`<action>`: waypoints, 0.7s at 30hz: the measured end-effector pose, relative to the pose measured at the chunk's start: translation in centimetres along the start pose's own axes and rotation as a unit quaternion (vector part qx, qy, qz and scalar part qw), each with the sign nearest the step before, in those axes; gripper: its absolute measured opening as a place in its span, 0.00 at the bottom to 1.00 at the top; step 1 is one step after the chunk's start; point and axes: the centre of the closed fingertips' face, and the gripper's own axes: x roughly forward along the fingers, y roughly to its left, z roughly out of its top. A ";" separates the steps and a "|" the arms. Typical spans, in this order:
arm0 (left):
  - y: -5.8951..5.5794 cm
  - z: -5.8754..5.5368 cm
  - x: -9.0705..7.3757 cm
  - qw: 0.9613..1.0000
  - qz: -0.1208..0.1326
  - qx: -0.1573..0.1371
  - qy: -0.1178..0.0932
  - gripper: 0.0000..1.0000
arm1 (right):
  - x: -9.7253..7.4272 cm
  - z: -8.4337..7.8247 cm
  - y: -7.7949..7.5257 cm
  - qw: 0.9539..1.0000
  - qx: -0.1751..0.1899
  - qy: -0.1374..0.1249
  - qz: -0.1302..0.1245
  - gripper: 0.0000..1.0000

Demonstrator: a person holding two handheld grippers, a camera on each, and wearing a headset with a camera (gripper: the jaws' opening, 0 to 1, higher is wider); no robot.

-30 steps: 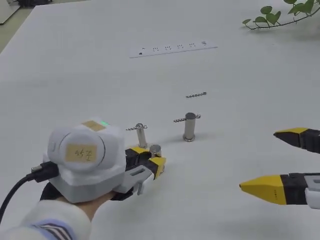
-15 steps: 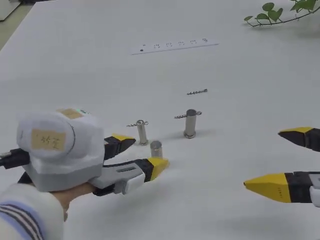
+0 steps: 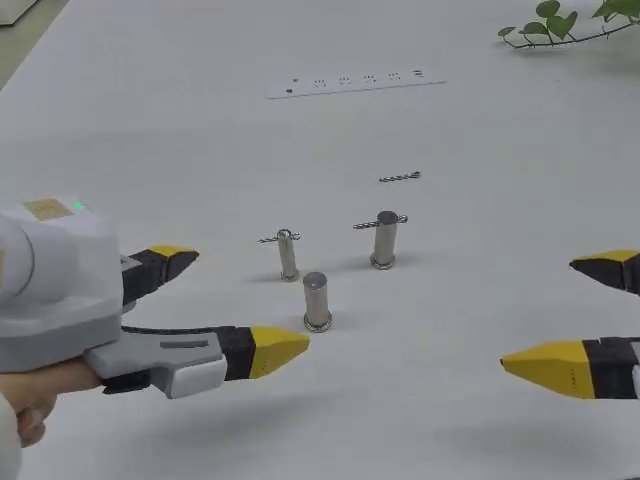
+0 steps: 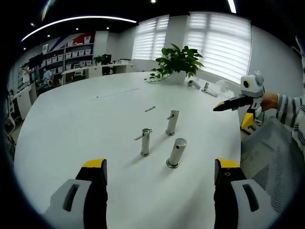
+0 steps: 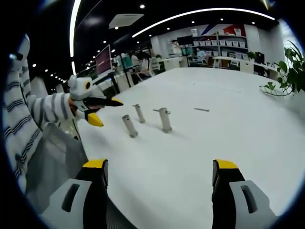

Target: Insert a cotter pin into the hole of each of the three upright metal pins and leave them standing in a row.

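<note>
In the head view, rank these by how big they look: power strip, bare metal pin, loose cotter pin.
1. power strip, largest though farthest away
2. bare metal pin
3. loose cotter pin

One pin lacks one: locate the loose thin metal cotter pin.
Head view: the cotter pin lies on the white table beyond the right-hand upright steel pin.

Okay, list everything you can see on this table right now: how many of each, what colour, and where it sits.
fitted metal pins: two, silver, upright mid-table, each with a cotter pin through its top
bare metal pin: one, silver, upright, in front of those two
loose cotter pin: one, silver, lying behind the pins
power strip: one, white, far side
plant: one, green, far edge
table: one, white
left gripper: black with yellow tips, open, left of the pins
right gripper: black with yellow tips, open, right
</note>
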 end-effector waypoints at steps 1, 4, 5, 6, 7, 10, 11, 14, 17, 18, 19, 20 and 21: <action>0.1 0.0 -0.1 1.000 0.001 -0.002 0.000 0.99 | 0.0 0.0 -0.1 1.000 -0.001 0.002 0.000 0.91; -0.1 -0.1 -0.4 1.000 -0.003 -0.020 -0.003 0.99 | -0.2 0.0 -0.5 1.000 -0.011 0.014 0.000 0.91; -0.2 0.1 -0.6 1.000 -0.004 -0.020 -0.008 0.99 | -0.2 0.0 -0.7 1.000 -0.016 0.021 0.000 0.91; -0.3 0.1 -0.7 1.000 -0.003 -0.020 -0.012 0.99 | -0.2 0.0 -0.9 1.000 -0.019 0.024 0.000 0.91; -0.3 0.2 -0.8 1.000 -0.002 -0.019 -0.014 0.99 | -0.3 0.1 -1.1 0.999 -0.024 0.029 0.002 0.91; -0.3 0.1 -1.0 1.000 -0.001 -0.020 -0.014 0.99 | -0.4 0.3 -1.7 0.998 -0.033 0.048 0.005 0.91; -0.3 -0.1 -1.0 1.000 0.001 -0.022 -0.012 0.99 | -0.4 0.2 -1.9 0.998 -0.035 0.055 0.006 0.91; -0.4 -0.4 -1.2 1.000 0.002 -0.023 -0.007 0.99 | -0.3 0.6 -2.7 0.996 -0.047 0.072 0.010 0.91; -0.6 -0.8 -1.4 0.999 -0.002 -0.037 -0.003 0.99 | -0.1 1.4 -3.5 0.995 -0.062 0.081 0.012 0.91; -0.6 -0.8 -1.4 0.999 -0.004 -0.041 -0.003 0.99 | 0.1 1.8 -3.8 0.994 -0.068 0.085 0.012 0.91; -0.7 -0.8 -1.5 0.999 -0.004 -0.042 -0.003 0.99 | 0.2 2.0 -4.0 0.994 -0.071 0.088 0.014 0.91; -0.8 -0.9 -1.5 0.999 -0.005 -0.042 -0.004 0.99 | 0.4 2.2 -4.4 0.993 -0.074 0.095 0.014 0.90; -0.9 -0.9 -1.5 0.999 -0.005 -0.041 -0.003 0.99 | 0.5 2.3 -4.7 0.992 -0.075 0.102 0.014 0.90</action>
